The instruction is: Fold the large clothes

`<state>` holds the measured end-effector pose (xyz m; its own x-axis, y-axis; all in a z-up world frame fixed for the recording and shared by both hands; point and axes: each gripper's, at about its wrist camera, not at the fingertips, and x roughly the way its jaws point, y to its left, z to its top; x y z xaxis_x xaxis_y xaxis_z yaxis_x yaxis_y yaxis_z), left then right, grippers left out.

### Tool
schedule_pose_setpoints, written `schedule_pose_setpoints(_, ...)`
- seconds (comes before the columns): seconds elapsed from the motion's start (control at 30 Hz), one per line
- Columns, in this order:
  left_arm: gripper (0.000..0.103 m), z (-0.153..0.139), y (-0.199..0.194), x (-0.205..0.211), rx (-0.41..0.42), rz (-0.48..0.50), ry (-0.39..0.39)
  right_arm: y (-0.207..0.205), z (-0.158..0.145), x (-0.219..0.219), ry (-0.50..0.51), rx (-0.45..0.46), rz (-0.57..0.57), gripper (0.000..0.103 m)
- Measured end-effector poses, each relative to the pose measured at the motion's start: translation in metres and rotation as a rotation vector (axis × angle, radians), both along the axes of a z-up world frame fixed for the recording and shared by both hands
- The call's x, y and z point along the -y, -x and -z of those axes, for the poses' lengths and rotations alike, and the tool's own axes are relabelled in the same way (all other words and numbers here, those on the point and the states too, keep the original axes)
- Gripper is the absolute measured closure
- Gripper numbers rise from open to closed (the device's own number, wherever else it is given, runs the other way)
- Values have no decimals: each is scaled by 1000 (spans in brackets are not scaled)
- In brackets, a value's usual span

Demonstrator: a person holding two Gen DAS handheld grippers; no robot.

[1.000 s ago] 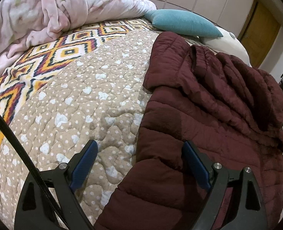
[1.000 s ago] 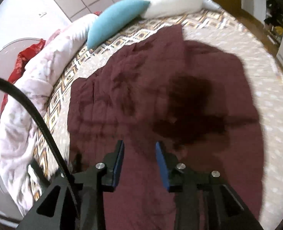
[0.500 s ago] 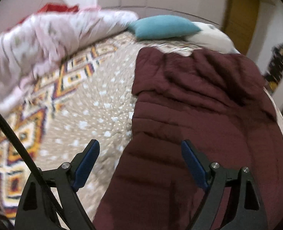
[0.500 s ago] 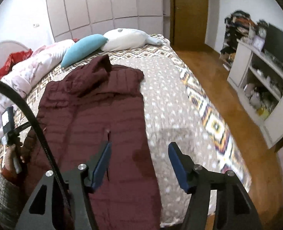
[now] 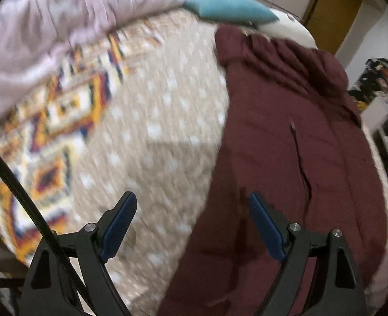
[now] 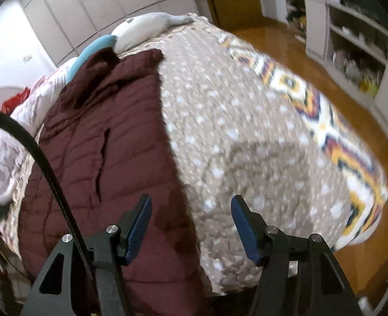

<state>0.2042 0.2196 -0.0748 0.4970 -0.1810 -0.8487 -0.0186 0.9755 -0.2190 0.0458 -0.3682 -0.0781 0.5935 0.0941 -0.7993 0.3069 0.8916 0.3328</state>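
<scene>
Since a second ago both tools have pulled back and up: left view swung from close over the jacket to a wider look down the bed, right tool went from narrow over the fabric to wide.

Left view: left tool (image 5: 192, 226) spread wide, holding nothing. It hangs over the jacket's (image 5: 286, 158) left edge, one finger over the quilt (image 5: 154, 131), the other over maroon. Jacket runs ahead and to the right, long axis pointing away toward the teal pillow (image 5: 230, 10). Frame is motion-blurred.

Right view: right tool (image 6: 191, 226) also spread wide, empty, straddling the jacket's (image 6: 102, 137) right edge; the garment lies ahead-left, bare quilt (image 6: 246, 144) ahead-right. Hem end is nearest both tools, hood end bunched at the far end by the white pillow (image 6: 146, 29).

Jacket: maroon quilted puffer, lying flat and narrow lengthwise on the bed, a pocket slit (image 6: 102, 155) showing, looks thick and springy. Likely sides are already in; next fold is probably hem toward hood, each tool taking its own near corner.
</scene>
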Motion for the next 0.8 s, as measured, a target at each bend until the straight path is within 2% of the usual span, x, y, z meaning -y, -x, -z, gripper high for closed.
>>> schedule_pose_setpoints(0.1, 21, 18, 12, 2, -54, 77, 136, 4, 20, 7, -158, -4, -13, 36)
schedule_pose_setpoints(0.2, 21, 24, 27, 9, -45, 121, 179, 6, 38, 4, -279, -17, -51, 36)
schedule_pose_setpoints(0.27, 21, 23, 39, 10, -38, 142, 218, 12, 40, 0, -276, 5, -57, 36)
schedule_pose_setpoints(0.4, 36, 22, 62, -5, -26, 126, 285, 30, 44, -5, -368, 18, -117, 36)
schedule_pose_setpoints(0.47, 39, 21, 73, -15, -22, 100, 332, 41, 50, -9, -405, 5, -145, 35)
schedule_pose_setpoints(0.6, 39, 19, 97, -23, -8, 77, 348, 69, 59, -18, -415, -11, -175, 35)
schedule_pose_setpoints(0.73, 39, 23, 122, -23, 4, 64, 291, 90, 64, -25, -429, -20, -198, 35)
schedule_pose_setpoints(0.8, 39, 28, 130, -25, -5, 59, 296, 96, 65, -28, -429, -21, -204, 35)
